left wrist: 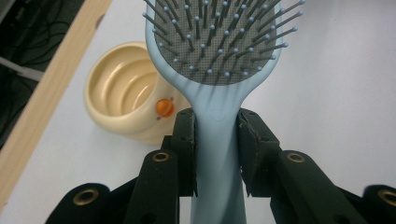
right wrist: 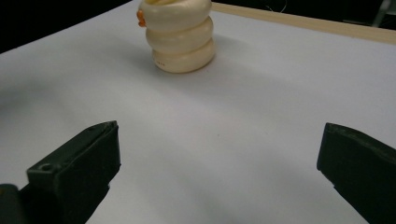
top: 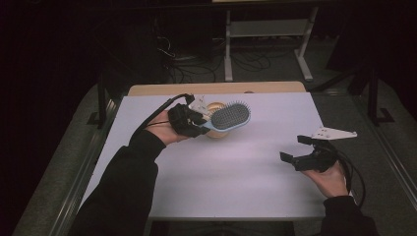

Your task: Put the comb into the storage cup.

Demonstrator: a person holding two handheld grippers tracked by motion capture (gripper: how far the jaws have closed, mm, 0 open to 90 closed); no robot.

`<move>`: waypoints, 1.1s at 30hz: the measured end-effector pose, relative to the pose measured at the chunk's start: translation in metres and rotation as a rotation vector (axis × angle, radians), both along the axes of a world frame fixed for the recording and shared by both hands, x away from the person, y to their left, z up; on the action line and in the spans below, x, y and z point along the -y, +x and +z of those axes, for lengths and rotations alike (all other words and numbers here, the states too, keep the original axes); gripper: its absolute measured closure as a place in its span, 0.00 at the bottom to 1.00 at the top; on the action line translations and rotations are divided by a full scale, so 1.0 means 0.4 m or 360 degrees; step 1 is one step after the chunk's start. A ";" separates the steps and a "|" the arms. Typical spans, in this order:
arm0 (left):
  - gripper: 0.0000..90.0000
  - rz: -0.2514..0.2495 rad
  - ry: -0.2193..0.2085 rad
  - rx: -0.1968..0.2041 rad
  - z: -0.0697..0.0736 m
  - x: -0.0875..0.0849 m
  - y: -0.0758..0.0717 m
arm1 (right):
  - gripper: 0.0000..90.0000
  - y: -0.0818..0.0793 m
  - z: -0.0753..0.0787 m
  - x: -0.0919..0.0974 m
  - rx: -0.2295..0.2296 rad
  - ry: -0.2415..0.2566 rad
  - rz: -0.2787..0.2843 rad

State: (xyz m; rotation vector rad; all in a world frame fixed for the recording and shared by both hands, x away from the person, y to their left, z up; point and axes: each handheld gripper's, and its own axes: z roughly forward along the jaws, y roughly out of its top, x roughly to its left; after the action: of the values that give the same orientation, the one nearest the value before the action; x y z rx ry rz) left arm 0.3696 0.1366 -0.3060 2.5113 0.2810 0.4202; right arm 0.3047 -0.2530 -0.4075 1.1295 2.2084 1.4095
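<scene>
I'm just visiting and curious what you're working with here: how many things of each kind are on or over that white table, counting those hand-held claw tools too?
Light blue plastic hairbrush with grey bristle pad: 1
Cream ribbed plastic cup with orange dot: 1
Black two-jaw grippers, left gripper and right gripper: 2
Total: 4

No readable text anywhere tbh. There's a tiny dark mark low on the cream ribbed cup (right wrist: pixel 180 35) in the right gripper view, prob print, but way too small to make out.
</scene>
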 end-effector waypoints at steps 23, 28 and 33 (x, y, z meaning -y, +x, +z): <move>0.78 0.0021 -0.0087 0.0118 0.040 -0.019 -0.013 | 0.00 0.150 0.208 -0.185 -0.0068 0.0199 0.0260; 0.78 0.0019 -0.0110 0.0143 0.046 -0.018 -0.018 | 0.03 0.176 0.241 -0.230 -0.0132 0.0215 0.0321; 0.78 0.0017 -0.0121 0.0161 0.046 -0.014 -0.020 | 0.07 0.197 0.257 -0.256 -0.0181 0.0312 0.0371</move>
State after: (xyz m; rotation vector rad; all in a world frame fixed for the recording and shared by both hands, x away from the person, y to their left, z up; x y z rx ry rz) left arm 0.3615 0.1423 -0.2875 2.4068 0.2654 0.5295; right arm 0.3834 -0.1506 -0.3047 1.0643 2.3878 1.7292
